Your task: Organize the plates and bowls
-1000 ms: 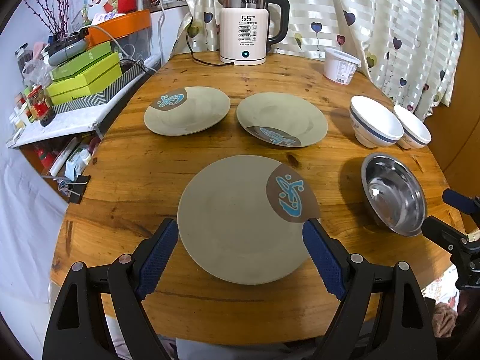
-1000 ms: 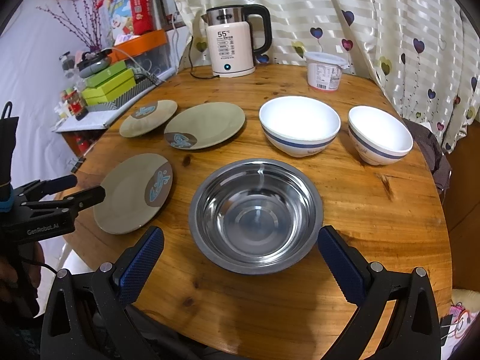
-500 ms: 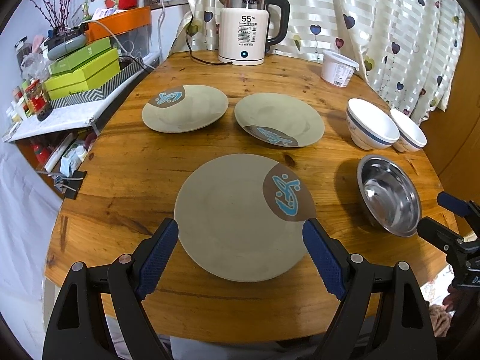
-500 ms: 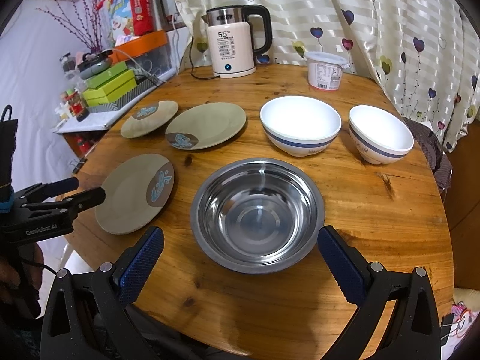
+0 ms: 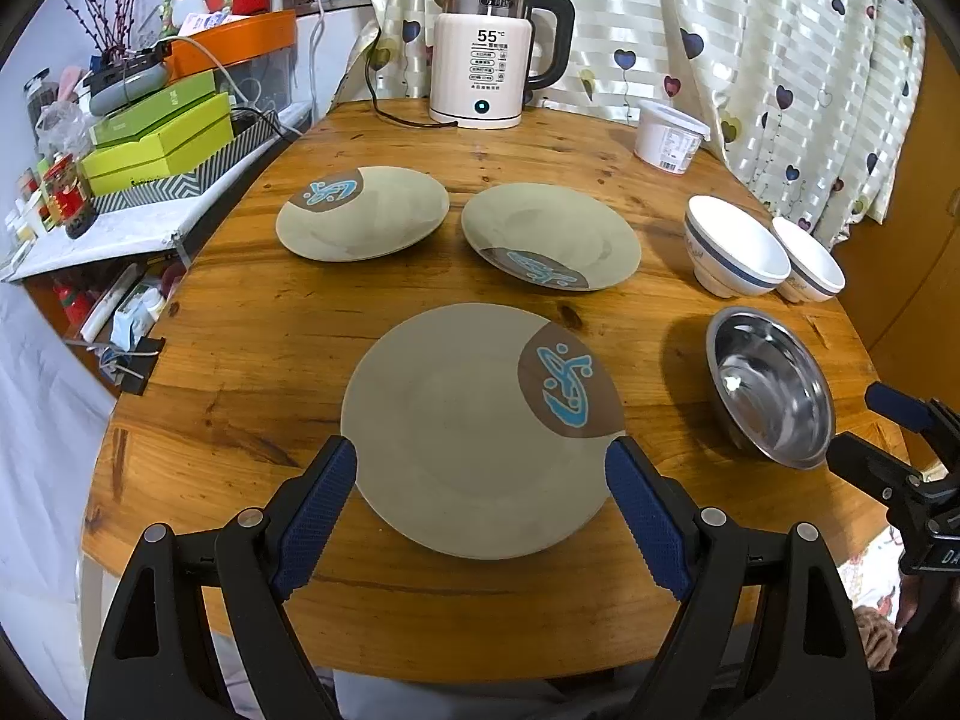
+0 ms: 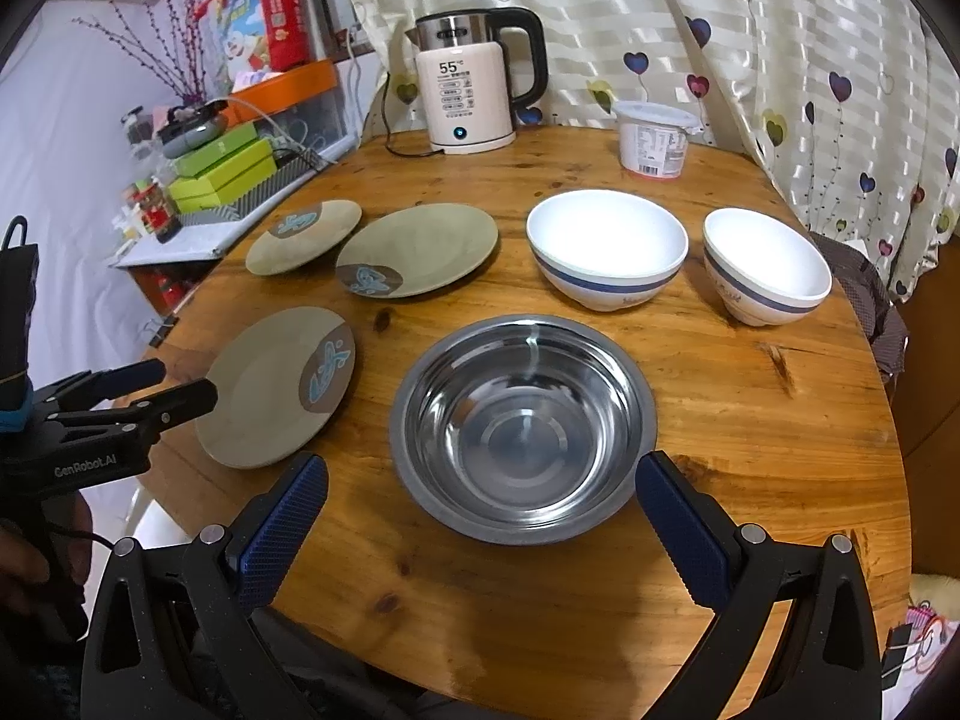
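Three olive plates with a brown-and-blue fish patch lie on the round wooden table (image 5: pixel 252 360): a near plate (image 5: pixel 474 426), a far left plate (image 5: pixel 363 213) and a far middle plate (image 5: pixel 552 234). A steel bowl (image 6: pixel 522 426) sits near the front. Two white bowls with a blue band, a large one (image 6: pixel 606 246) and a small one (image 6: pixel 765 264), stand behind it. My left gripper (image 5: pixel 480 516) is open, its jaws either side of the near plate's front edge. My right gripper (image 6: pixel 480 534) is open, in front of the steel bowl.
A white electric kettle (image 5: pixel 486 54) with its cord stands at the table's back edge. A white plastic tub (image 6: pixel 654 138) sits at the back right. A cluttered shelf with green boxes (image 5: pixel 156 138) lies left of the table. A curtain (image 6: pixel 780 60) hangs behind.
Both grippers have shifted only slightly; the left wrist view has drawn back a little from the near plate. Plates and bowls have not moved.
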A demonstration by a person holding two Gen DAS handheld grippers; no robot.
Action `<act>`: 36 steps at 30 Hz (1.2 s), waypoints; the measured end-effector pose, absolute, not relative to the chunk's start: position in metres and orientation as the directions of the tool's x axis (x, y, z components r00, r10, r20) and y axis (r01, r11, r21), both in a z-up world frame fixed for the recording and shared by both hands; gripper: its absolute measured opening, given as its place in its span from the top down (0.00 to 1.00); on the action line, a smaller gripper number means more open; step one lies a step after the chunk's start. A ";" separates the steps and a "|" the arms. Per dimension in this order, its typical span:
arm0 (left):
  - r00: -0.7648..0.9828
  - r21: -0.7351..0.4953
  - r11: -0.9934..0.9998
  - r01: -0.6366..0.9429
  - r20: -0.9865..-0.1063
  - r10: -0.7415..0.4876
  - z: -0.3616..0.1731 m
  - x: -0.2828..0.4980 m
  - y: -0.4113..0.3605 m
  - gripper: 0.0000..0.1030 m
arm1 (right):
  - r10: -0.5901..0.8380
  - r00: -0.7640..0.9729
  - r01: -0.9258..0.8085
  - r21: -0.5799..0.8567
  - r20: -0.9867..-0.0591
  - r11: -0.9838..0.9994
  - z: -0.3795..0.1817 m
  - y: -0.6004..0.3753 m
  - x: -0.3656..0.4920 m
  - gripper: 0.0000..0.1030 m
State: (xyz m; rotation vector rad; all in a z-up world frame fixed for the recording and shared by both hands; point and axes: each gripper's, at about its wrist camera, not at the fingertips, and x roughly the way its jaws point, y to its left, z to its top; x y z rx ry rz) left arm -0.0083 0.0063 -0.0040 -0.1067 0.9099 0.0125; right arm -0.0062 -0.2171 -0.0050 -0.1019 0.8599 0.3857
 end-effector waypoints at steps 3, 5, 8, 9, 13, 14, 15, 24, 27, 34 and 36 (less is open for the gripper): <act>0.612 -0.104 0.993 -0.054 -0.789 -0.050 -0.004 -0.008 0.007 0.17 | 0.291 0.587 -0.374 0.066 -0.756 0.925 -0.005 -0.216 -0.006 0.00; 0.609 -0.125 0.991 -0.054 -0.791 -0.067 -0.004 -0.008 0.009 0.17 | 0.292 0.586 -0.375 0.066 -0.756 0.925 -0.006 -0.216 -0.006 0.00; 0.608 -0.133 0.990 -0.054 -0.791 -0.074 -0.004 -0.007 0.010 0.17 | 0.291 0.585 -0.374 0.067 -0.757 0.925 -0.006 -0.216 -0.006 0.00; 0.607 -0.136 0.989 -0.053 -0.791 -0.076 -0.004 -0.007 0.010 0.17 | 0.292 0.585 -0.375 0.067 -0.757 0.925 -0.006 -0.216 -0.007 0.00; 0.599 -0.145 0.988 -0.051 -0.796 -0.086 -0.005 -0.005 0.011 0.17 | 0.293 0.581 -0.379 0.066 -0.759 0.923 -0.007 -0.215 -0.007 0.00; 0.598 -0.146 0.988 -0.054 -0.797 -0.085 -0.006 -0.004 0.011 0.17 | 0.293 0.580 -0.380 0.066 -0.760 0.923 -0.007 -0.215 -0.007 0.00; 0.598 -0.146 0.988 -0.057 -0.797 -0.083 -0.006 -0.004 0.012 0.17 | 0.294 0.580 -0.381 0.066 -0.760 0.922 -0.007 -0.214 -0.007 0.00; 0.599 -0.150 0.986 -0.070 -0.797 -0.079 -0.006 -0.004 0.017 0.17 | 0.298 0.576 -0.388 0.067 -0.761 0.919 -0.007 -0.211 -0.007 0.00; 0.600 -0.153 0.986 -0.073 -0.796 -0.079 -0.007 -0.004 0.018 0.17 | 0.304 0.574 -0.394 0.070 -0.761 0.917 -0.006 -0.210 -0.005 0.00; 0.605 -0.154 0.985 -0.074 -0.793 -0.078 -0.006 -0.003 0.020 0.17 | 0.308 0.572 -0.399 0.070 -0.761 0.914 -0.005 -0.207 -0.005 0.00; 0.605 -0.156 0.985 -0.071 -0.792 -0.082 -0.006 -0.003 0.020 0.17 | 0.308 0.573 -0.400 0.069 -0.760 0.914 -0.005 -0.207 -0.004 0.00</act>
